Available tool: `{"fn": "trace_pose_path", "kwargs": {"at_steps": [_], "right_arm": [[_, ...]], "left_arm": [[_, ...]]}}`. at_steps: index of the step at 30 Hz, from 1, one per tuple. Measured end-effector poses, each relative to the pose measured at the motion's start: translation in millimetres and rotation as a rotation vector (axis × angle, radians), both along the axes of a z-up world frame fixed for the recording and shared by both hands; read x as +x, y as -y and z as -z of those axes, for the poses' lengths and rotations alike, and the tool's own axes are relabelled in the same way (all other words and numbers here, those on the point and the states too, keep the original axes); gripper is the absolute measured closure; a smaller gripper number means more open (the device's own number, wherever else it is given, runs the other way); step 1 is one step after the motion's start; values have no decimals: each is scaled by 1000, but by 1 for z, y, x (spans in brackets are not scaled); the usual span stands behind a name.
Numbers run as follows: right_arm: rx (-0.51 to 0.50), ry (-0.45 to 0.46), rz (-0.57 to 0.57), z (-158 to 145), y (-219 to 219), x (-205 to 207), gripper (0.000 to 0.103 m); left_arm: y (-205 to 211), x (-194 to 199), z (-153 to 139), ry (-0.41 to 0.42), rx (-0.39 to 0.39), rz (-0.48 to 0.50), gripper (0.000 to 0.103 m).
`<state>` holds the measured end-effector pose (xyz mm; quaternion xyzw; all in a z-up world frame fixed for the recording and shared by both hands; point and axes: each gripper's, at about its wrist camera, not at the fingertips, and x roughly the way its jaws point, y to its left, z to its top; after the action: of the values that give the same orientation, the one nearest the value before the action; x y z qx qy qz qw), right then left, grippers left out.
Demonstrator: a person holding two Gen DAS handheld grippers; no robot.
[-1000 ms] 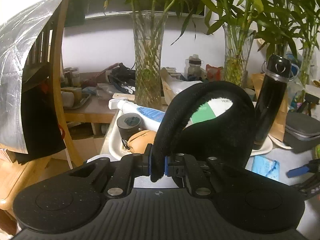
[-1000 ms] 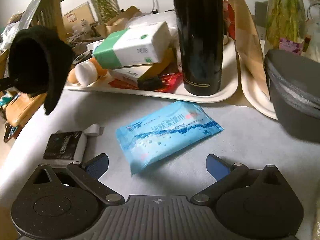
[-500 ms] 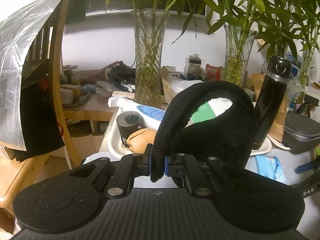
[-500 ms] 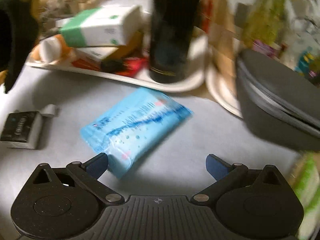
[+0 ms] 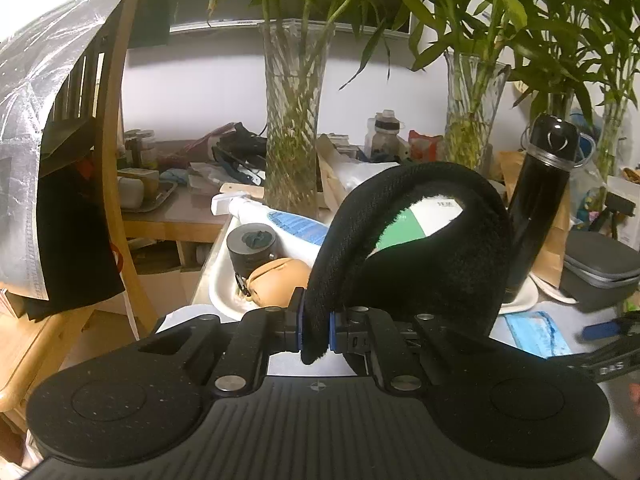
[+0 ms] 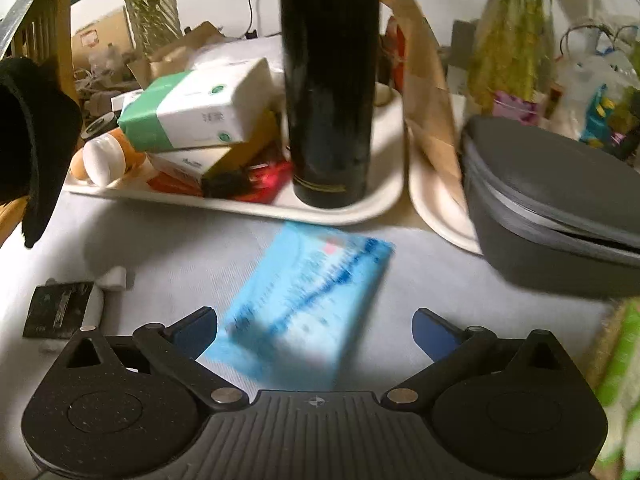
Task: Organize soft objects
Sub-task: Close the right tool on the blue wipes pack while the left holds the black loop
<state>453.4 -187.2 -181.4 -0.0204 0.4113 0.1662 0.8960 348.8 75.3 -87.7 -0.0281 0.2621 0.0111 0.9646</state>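
Note:
My left gripper (image 5: 316, 330) is shut on the edge of a black fabric pouch (image 5: 416, 236), which curls up in front of the lens and hangs in the air; the same black fabric pouch (image 6: 32, 136) shows at the left edge of the right wrist view. A blue pack of wet wipes (image 6: 304, 292) lies flat on the grey table cloth (image 6: 160, 248). My right gripper (image 6: 314, 328) stands open over the pack's near end, fingers wide on either side. The blue pack of wet wipes (image 5: 536, 332) also shows low on the right in the left wrist view.
A white tray (image 6: 360, 204) behind the pack holds a tall black flask (image 6: 330, 80), a green-and-white tissue pack (image 6: 200, 108) and other clutter. A grey zip case (image 6: 560, 208) sits to the right, a small dark box (image 6: 60, 312) on the left. Glass vases (image 5: 294, 120) and a wooden chair (image 5: 112, 160) stand around.
The right gripper has swung and tipped down, so the blue pack now lies between its open fingers. The left gripper and its pouch have stayed put.

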Motion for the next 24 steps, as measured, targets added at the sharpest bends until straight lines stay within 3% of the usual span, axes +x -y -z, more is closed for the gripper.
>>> {"fn": "trace_pose_path", "kwargs": {"at_steps": [7, 12, 15, 19, 22, 24], "right_arm": [[-1, 3, 70, 16, -11, 12, 0], [-98, 22, 151, 10, -6, 13, 0], [-92, 10, 179, 11, 3, 17, 1], [-55, 10, 151, 15, 8, 18, 11], [-39, 18, 102, 13, 6, 19, 27], [-56, 14, 92, 10, 5, 17, 29]], "left_arm": [[-2, 2, 1, -5, -12, -7, 92], [-2, 2, 1, -6, -14, -6, 92], [-3, 2, 1, -7, -23, -13, 92], [-4, 2, 1, -7, -22, -16, 92], [-3, 2, 1, -8, -21, -17, 92], [-3, 2, 1, -8, -18, -20, 92]]}}
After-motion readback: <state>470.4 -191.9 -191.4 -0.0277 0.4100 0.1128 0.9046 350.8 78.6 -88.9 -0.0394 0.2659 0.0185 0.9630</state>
